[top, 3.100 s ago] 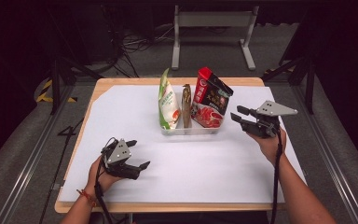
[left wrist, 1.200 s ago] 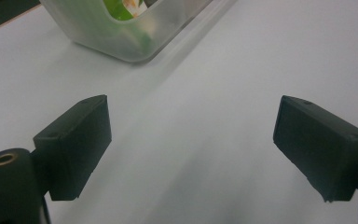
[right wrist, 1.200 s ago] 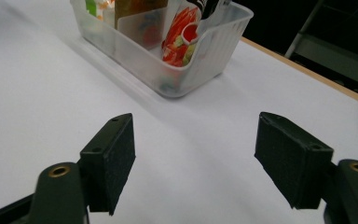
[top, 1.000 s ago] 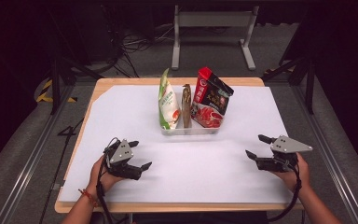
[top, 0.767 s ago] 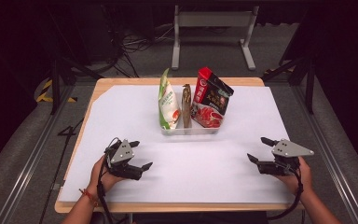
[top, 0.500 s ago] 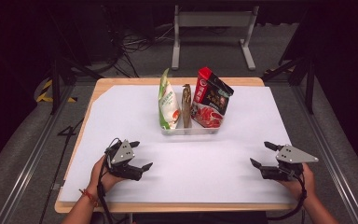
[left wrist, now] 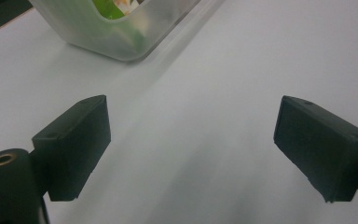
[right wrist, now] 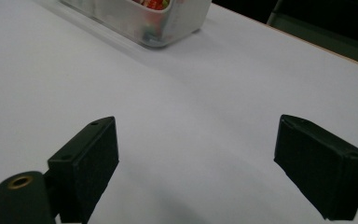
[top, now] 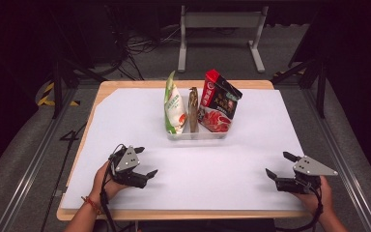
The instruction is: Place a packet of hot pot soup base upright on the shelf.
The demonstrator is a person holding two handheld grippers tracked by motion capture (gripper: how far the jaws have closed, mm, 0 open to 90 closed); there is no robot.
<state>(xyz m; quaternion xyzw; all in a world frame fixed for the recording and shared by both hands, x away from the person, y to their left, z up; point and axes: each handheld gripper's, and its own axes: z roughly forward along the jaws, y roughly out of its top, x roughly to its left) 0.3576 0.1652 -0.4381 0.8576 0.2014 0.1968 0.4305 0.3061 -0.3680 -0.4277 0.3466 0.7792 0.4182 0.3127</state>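
On the counter, which is covered by a white sheet, a clear plastic bin sits in the far middle with three packets standing upright in it: a green-and-white pouch on the left, a slim brown packet in the middle and a red-and-black bag on the right, leaning a little to the right. The left tool rests low at the near left, its two black jaws spread wide with nothing but white sheet between them; in the left gripper view the bin's frosted corner lies well ahead and to the left of the jaws. The right tool sits at the near right, well apart from the bin, and its jaws have just been opening, now standing wide and empty (the right gripper view shows bare sheet between the pads). Judging from how things lie, all three packets are already stowed and both hands are parked near the counter's near edge, so the packing looks finished or at a pause between steps. If more handling follows, either tool would have to travel far across the sheet toward the bin, rise above the rim and come down on a packet's top edge to grip it.
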